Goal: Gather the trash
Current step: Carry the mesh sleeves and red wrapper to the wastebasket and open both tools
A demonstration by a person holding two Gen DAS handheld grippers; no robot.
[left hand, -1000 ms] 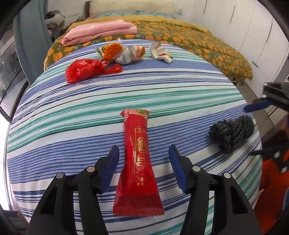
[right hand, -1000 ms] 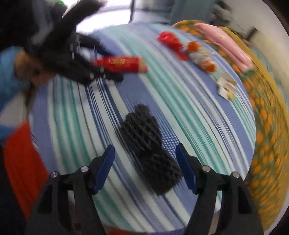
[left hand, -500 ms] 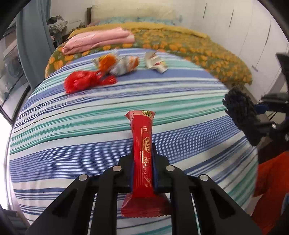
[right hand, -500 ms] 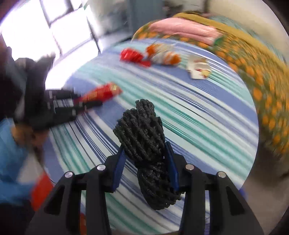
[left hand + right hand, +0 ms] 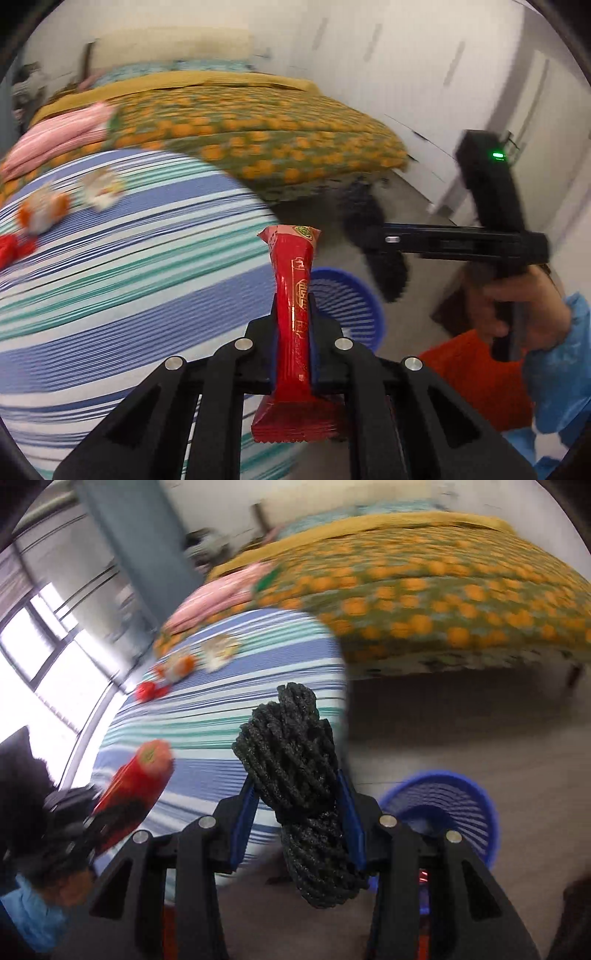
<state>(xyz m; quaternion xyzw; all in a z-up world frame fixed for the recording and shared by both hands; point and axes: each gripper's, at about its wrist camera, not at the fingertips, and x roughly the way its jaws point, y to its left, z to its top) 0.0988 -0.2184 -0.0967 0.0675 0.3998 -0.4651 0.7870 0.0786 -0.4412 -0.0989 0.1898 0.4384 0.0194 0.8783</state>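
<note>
1. The left tool (image 5: pixel 291 347) is clamped on a red snack wrapper (image 5: pixel 293 332) that stands upright between the pads, its crimped bottom hanging below them. It is held in the air by the right-hand edge of the striped table (image 5: pixel 129 295), above the floor.
2. The right tool (image 5: pixel 297 819) grips a black mesh bundle (image 5: pixel 295 775) between its blue pads, part-way open around the bulk; the bundle sticks out above and below them. It too hangs past the table's rounded edge.
3. Bare grey floor (image 5: pixel 461 731) lies open between the table edge and the bed (image 5: pixel 424 590) with the orange-patterned cover.
4. A blue ribbed basket (image 5: pixel 476 812) stands on the floor just beside the table edge, below and to the right of the mesh bundle. What its inside holds cannot be made out through the blur.
5. On the far part of the table lie a red crumpled bag (image 5: pixel 147 692), an orange-and-white wrapper (image 5: pixel 177 666) and a white wrapper (image 5: pixel 219 651), close together in a row.
6. The left wrist view alone shows the person's hand (image 5: pixel 517 314) around the right tool's handle, a blue sleeve, and white cupboard doors (image 5: pixel 406 74) behind.
7. The right wrist view alone shows a window (image 5: pixel 48 642) and a grey-blue curtain beyond the table.
</note>
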